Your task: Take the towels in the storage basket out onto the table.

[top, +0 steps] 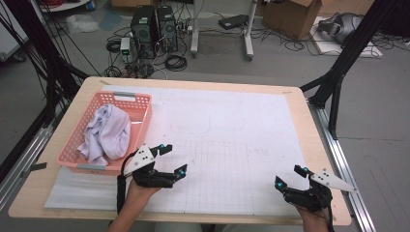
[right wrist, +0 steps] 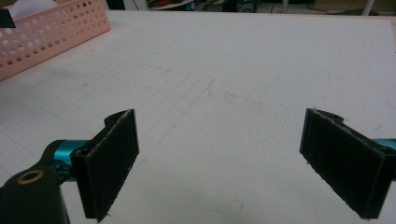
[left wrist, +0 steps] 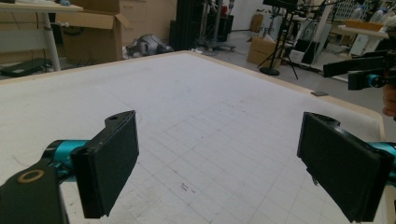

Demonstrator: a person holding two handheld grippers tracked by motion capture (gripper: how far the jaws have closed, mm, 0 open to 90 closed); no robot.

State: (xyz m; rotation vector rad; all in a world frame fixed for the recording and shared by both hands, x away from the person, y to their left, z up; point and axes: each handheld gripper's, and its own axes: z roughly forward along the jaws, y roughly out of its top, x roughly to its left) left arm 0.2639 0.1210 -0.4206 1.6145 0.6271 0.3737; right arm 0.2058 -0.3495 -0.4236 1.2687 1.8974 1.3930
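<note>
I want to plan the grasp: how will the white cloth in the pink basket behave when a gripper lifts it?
The cloth lies crumpled in soft folds, so it is probably floppy and will hang and stretch out when lifted. It looks thin, so likely light. It may drag on the basket rim.

High cam sits above my side, looks fwd and down over the whole table [top: 290,104]. My left gripper cam rides low, faces across the gridded mat [left wrist: 201,130]. Right gripper cam, equally low, faces the pink basket [right wrist: 42,37]. All three share the mat.
</note>
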